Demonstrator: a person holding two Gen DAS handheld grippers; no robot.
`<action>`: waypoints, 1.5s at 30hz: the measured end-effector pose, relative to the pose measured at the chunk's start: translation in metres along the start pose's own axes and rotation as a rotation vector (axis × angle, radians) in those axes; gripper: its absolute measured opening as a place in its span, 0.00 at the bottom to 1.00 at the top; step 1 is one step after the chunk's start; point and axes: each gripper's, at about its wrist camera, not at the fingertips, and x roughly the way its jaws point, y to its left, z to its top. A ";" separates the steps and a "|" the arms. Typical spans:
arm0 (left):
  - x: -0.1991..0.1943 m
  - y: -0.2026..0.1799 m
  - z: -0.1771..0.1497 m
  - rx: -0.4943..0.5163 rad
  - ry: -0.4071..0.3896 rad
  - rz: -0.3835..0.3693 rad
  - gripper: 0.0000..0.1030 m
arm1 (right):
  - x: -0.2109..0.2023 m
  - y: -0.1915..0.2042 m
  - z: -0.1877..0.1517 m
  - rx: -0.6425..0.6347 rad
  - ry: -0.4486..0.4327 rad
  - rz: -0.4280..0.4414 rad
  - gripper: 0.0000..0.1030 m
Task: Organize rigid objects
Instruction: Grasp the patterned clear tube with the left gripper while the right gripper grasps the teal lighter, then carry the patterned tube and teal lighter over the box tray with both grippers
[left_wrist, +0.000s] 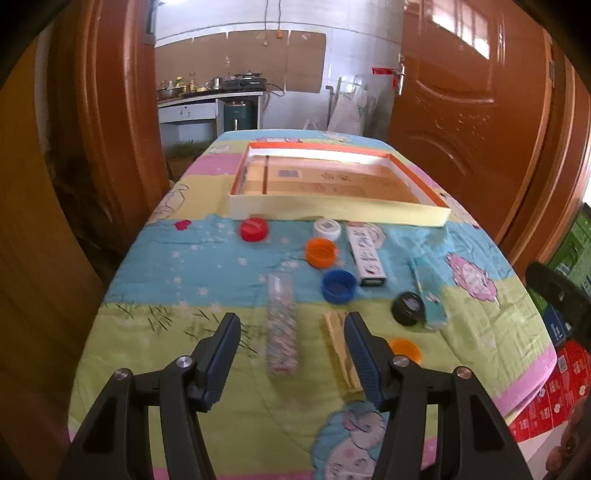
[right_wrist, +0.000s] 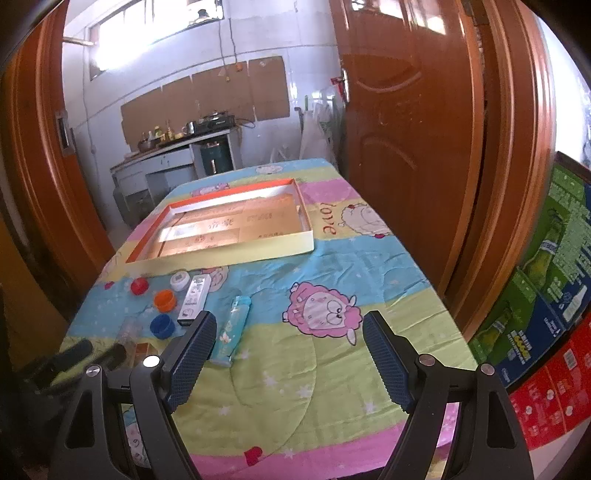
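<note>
A shallow orange-rimmed cardboard tray (left_wrist: 332, 212) (right_wrist: 236, 254) lies at the far end of the cloth-covered table. In front of it lie a red cap (left_wrist: 253, 229), a white cap (left_wrist: 327, 228), an orange cap (left_wrist: 321, 252), a blue cap (left_wrist: 338, 286), a black cap (left_wrist: 407, 308), a white box (left_wrist: 365, 256), a teal lighter (left_wrist: 428, 291) (right_wrist: 231, 328), a clear patterned tube (left_wrist: 281, 325), a wooden piece (left_wrist: 338, 347) and another orange cap (left_wrist: 406, 349). My left gripper (left_wrist: 291, 319) is open above the tube. My right gripper (right_wrist: 290, 325) is open and empty, right of the lighter.
Brown doors (left_wrist: 461, 92) (right_wrist: 406, 129) flank the table. Green and red printed cartons (right_wrist: 546, 295) stand right of the table. A kitchen counter (left_wrist: 207, 96) lies beyond. The table's front and side edges are close.
</note>
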 end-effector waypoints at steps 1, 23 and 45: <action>0.002 0.004 0.001 -0.003 -0.001 0.009 0.57 | 0.003 0.001 0.000 -0.002 0.004 0.004 0.80; 0.045 0.018 -0.003 0.013 0.060 -0.026 0.20 | 0.067 0.017 0.000 -0.018 0.127 0.024 0.80; 0.054 0.015 0.007 0.040 0.053 -0.022 0.20 | 0.123 0.057 0.002 -0.118 0.287 0.066 0.24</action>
